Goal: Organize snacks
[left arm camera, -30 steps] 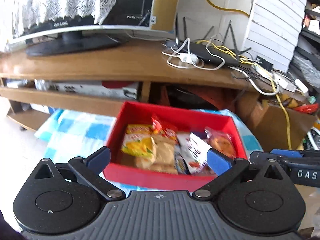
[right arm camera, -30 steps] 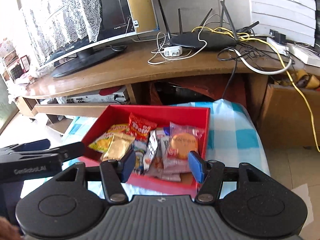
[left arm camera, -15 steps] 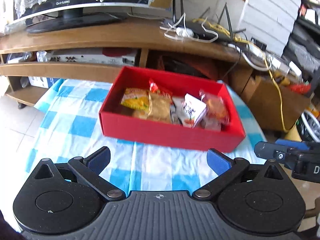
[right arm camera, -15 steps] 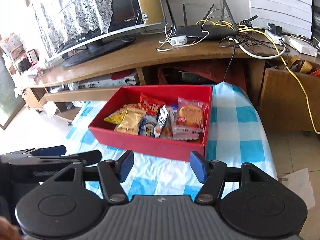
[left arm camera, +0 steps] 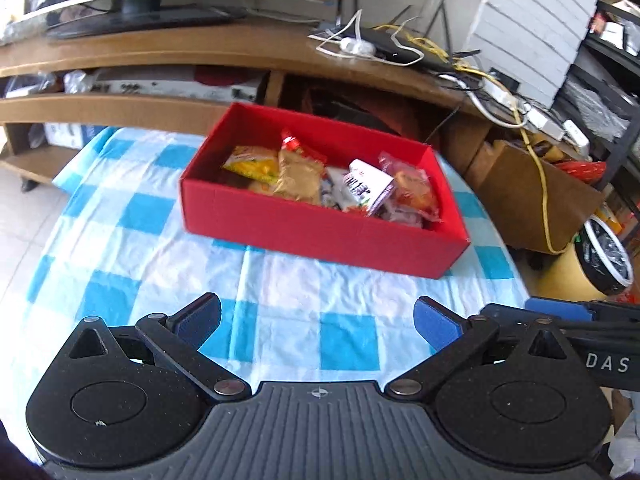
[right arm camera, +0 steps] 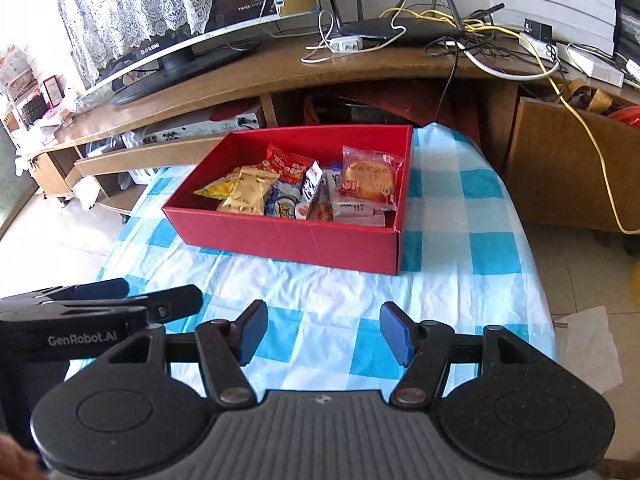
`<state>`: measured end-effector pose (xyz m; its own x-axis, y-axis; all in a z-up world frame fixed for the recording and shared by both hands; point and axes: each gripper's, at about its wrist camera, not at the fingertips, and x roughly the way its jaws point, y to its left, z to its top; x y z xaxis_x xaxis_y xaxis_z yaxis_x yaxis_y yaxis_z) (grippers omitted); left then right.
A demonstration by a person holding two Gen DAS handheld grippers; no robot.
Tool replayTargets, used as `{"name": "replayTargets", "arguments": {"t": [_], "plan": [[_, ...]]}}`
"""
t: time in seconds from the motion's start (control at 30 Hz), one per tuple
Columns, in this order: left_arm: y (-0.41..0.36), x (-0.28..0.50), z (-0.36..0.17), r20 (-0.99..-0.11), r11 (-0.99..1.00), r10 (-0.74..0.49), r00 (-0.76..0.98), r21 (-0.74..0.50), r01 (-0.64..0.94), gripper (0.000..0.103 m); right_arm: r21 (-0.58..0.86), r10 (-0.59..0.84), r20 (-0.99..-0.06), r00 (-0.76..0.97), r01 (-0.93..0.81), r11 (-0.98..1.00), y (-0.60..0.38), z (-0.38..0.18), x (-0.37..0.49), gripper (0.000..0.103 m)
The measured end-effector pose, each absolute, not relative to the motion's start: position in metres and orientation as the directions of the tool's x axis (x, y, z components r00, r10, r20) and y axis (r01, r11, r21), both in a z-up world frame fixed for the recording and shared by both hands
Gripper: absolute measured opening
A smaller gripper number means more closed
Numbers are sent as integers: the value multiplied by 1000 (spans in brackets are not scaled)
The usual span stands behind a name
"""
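Showing only rightward: lace curtain (right arm camera: 132,4).

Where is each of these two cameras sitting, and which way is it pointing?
Left wrist view: sits on the left claw, looking forward and down over the checked tablecloth at the red snack box; its own two open fingers show, with the right claw at the right edge.
Right wrist view: sits on the right claw, aimed likewise at the red snack box; its open fingers show, with the left claw at the left edge.
Shared: box, tablecloth, wooden TV stand.
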<state>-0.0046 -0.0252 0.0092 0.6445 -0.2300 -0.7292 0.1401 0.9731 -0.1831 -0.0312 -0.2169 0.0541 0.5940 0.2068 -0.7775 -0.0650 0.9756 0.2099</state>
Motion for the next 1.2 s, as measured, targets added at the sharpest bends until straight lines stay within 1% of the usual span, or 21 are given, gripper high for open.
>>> {"name": "replayTargets", "arguments": {"t": [0.07, 0.2, 0.33, 0.67, 0.77, 0.83, 0.87, 0.9, 1.0, 1.1, 1.2], "plan": [[-27, -6, 9, -734, 978, -208, 646, -158, 135, 103, 209, 206, -779, 592, -64, 976, -217, 53, -32, 77], [-28, -9, 10, -729, 973, -231, 645, -174, 152, 103, 209, 208, -778, 592, -69, 976, -216, 53, -32, 77], [-30, -10, 8, -723, 978, -207, 659, -157, 134, 103, 208, 208, -783, 586, -68, 976, -216, 51, -33, 77], [-29, -6, 5, -747, 975, -221, 627, -180, 130, 103, 210, 209, -789, 577, -66, 975, -215, 49, -34, 77], [-24, 1, 4, -786, 966, -255, 563, -229, 117, 103, 218, 216, -786, 579, -68, 974, -216, 49, -34, 77], [-17, 0, 4, -762, 938, -334, 555, -325, 118, 103, 217, 220, -791, 571, -74, 973, -214, 47, -33, 77], [-15, -2, 4, -747, 928, -354, 563, -356, 111, 103, 217, 224, -794, 565, -81, 973, -212, 46, -33, 77], [-15, -4, 4, -742, 929, -348, 573, -354, 106, 103, 212, 225, -797, 561, -89, 973, -210, 45, -34, 77], [-27, -5, 4, -762, 957, -286, 581, -258, 133, 102, 190, 217, -807, 549, -107, 976, -204, 41, -34, 77], [-29, -3, 3, -771, 958, -287, 569, -246, 150, 103, 189, 218, -814, 539, -110, 976, -203, 38, -35, 77], [-33, -4, 5, -767, 967, -256, 588, -195, 165, 103, 183, 210, -821, 532, -104, 978, -204, 36, -35, 77]]}}
